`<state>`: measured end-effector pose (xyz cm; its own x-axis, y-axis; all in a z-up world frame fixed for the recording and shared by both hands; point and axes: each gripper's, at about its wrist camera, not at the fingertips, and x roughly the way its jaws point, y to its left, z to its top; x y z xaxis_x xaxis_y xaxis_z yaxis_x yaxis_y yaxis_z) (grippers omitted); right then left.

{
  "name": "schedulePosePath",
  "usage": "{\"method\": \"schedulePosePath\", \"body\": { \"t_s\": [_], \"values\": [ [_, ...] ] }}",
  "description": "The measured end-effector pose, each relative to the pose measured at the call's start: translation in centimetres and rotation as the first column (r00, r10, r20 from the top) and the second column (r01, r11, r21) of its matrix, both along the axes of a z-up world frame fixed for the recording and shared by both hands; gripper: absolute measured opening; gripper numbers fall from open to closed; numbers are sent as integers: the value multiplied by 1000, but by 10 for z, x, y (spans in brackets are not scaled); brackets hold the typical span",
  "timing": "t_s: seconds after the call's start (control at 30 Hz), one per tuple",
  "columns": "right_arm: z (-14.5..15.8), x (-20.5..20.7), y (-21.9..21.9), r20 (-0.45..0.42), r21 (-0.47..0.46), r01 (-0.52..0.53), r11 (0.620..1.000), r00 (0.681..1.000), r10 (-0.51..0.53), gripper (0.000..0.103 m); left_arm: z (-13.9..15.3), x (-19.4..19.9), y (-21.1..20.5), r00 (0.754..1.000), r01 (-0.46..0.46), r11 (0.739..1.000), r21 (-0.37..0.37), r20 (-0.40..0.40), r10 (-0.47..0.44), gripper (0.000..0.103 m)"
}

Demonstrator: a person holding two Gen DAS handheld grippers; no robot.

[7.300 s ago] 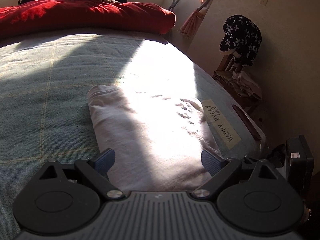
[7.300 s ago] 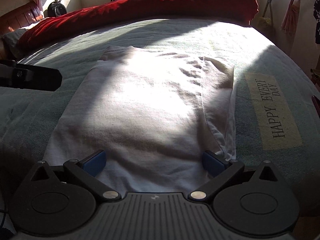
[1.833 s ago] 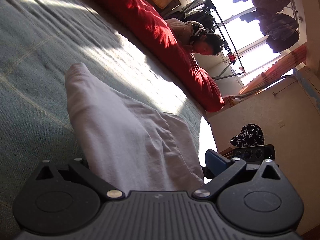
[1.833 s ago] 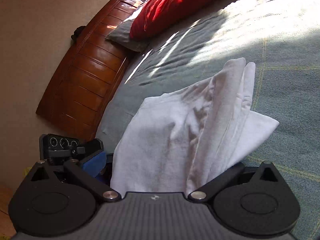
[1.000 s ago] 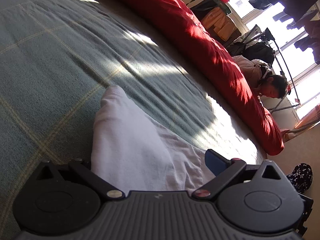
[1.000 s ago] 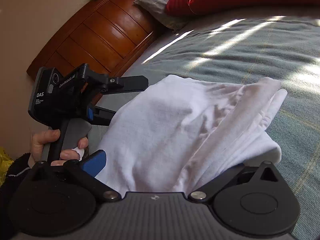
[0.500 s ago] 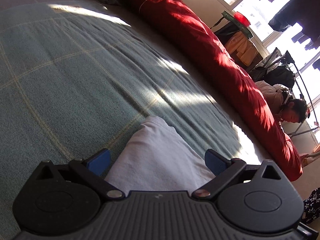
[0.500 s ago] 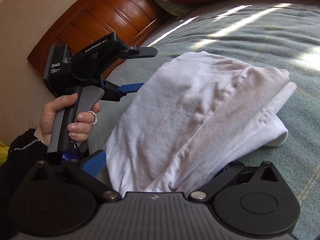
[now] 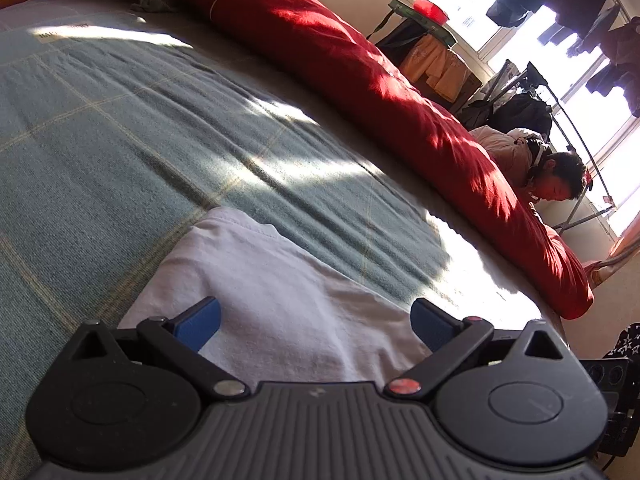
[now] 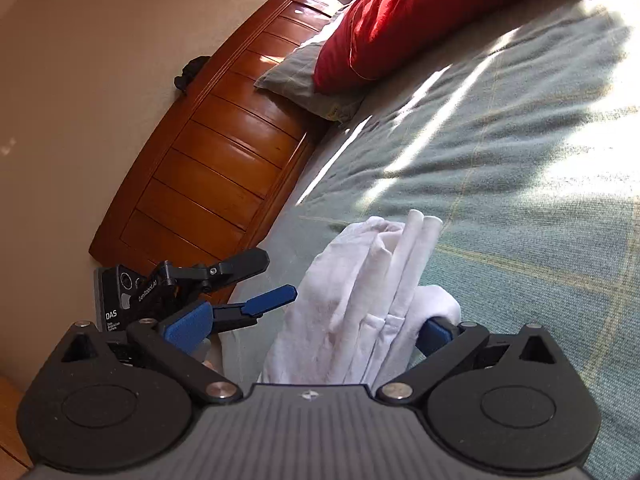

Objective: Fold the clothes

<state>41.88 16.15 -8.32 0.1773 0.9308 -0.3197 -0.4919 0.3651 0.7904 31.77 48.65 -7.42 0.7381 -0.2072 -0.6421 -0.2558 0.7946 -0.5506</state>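
Note:
A white garment, folded into a compact bundle, lies on the green checked bed cover. My left gripper is open, its blue pads spread to either side just above the cloth and pinching nothing. In the right wrist view the same garment bunches up in layered folds between the fingers of my right gripper. That gripper is open too, and the cloth leans against its right pad. The left gripper shows there at the garment's left side, jaws apart.
A long red duvet runs along the far side of the bed, and a person leans behind it near a clothes rack and windows. A wooden headboard and a grey pillow stand at the bed's head.
Both grippers brought the lifted garment over and laid it down folded. The left pad, hidden by cloth one second ago, is free; the right gripper's right pad now peeks out.

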Motion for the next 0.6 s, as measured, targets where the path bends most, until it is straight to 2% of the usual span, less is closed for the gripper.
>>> {"method": "schedulePosePath", "body": {
  "t_s": [0.07,0.13,0.17,0.2,0.3,0.4,0.5,0.6],
  "values": [
    [-2,-3,2,29,-128,15,992,1000,-11,103,-12,2,4,999,-20,999,-40,-30,19,100],
    [-3,-4,4,46,-250,32,968,999,-21,103,-6,-2,4,1000,-21,999,-49,3,21,100],
    [-2,-6,1,82,-299,60,952,996,-37,103,-2,-4,4,1000,-13,998,-56,23,14,100],
    [2,-11,-5,132,-309,87,947,990,-48,103,2,-5,4,999,-4,998,-62,42,7,100],
    [22,-20,-11,258,-253,131,959,964,-63,103,6,3,2,997,19,996,-82,73,-13,100],
    [38,-25,8,338,-216,67,974,941,10,103,-6,17,-2,999,27,994,-106,38,-23,100],
    [29,-28,36,343,-258,-41,965,930,131,103,-10,18,-4,999,28,992,-121,20,-26,100],
    [1,-19,53,232,-372,-100,923,953,196,103,3,3,-3,1000,27,991,-133,10,-26,100]
  ]
}}
